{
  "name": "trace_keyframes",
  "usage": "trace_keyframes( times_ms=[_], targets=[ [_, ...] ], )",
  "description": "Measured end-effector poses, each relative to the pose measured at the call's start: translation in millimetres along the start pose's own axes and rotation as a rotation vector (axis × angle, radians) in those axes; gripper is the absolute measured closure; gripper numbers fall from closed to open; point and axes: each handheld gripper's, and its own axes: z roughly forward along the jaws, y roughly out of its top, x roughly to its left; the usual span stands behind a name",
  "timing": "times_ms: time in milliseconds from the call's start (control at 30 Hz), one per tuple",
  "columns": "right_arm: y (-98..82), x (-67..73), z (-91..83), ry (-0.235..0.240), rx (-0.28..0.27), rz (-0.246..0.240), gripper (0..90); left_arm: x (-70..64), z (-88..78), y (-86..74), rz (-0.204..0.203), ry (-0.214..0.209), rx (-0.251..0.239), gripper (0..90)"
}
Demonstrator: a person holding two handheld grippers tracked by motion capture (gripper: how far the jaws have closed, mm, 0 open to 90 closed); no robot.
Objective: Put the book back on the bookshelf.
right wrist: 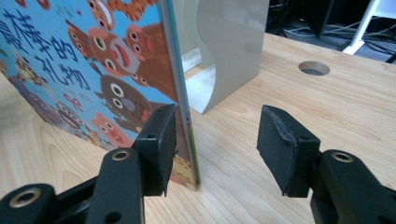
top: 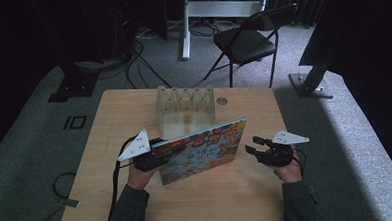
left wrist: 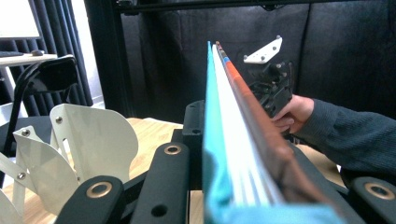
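The left gripper [top: 153,155] is clenching the left edge of the picture book [top: 202,151] w/ its jaws pressing on both covers; in the left gripper view the book [left wrist: 233,140] is running edge-on straight away from the camera, teal cover on one side, brown-orange on the other, white pages between. The book is standing upright on its bottom edge on the table [top: 134,108], roughly mid-table, top edge slanting up toward the right in the high view. The right gripper [top: 253,145] is sitting just off the book's right edge, jaws parted and gripping nothing. In the right gripper view the gripper [right wrist: 215,140] is facing that free edge: the book [right wrist: 93,70] is standing just inside the left pad [right wrist: 159,144], contact too close to call, while the right pad [right wrist: 280,149] is standing well apart from it, bare wood showing between.

Behind the book, the white divider rack [top: 185,108] is standing near the table's far edge, close to the book's back; its curved plates [left wrist: 93,140] are showing beside the left gripper. A round hole [top: 222,101] is sitting in the tabletop right of the rack. Open room: front strip of table toward the person, and the right side beyond the right gripper, are offering bare wood. Off the table's far edge a black folding chair [top: 248,40] is standing on the carpet.
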Motion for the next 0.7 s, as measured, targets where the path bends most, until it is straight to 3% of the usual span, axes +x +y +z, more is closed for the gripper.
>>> trace_keyframes(
  times_ms=[333, 500, 700],
  targets=[
    [-6.4, -2.1, 3.6, -0.008, 0.025, 0.006, 46.7, 4.2, 0.4, -7.8, -0.033, -0.016, 0.004, 75.4],
    [-9.4, -3.2, 5.1, -0.016, 0.036, 0.007, 46.7, 2.3, 2.0, -7.7, -0.025, -0.034, 0.011, 78.0],
    [-16.4, -4.2, 10.1, -0.036, 0.072, -0.001, 46.7, 0.7, 1.9, -7.8, -0.021, -0.026, 0.013, 77.8]
  ],
)
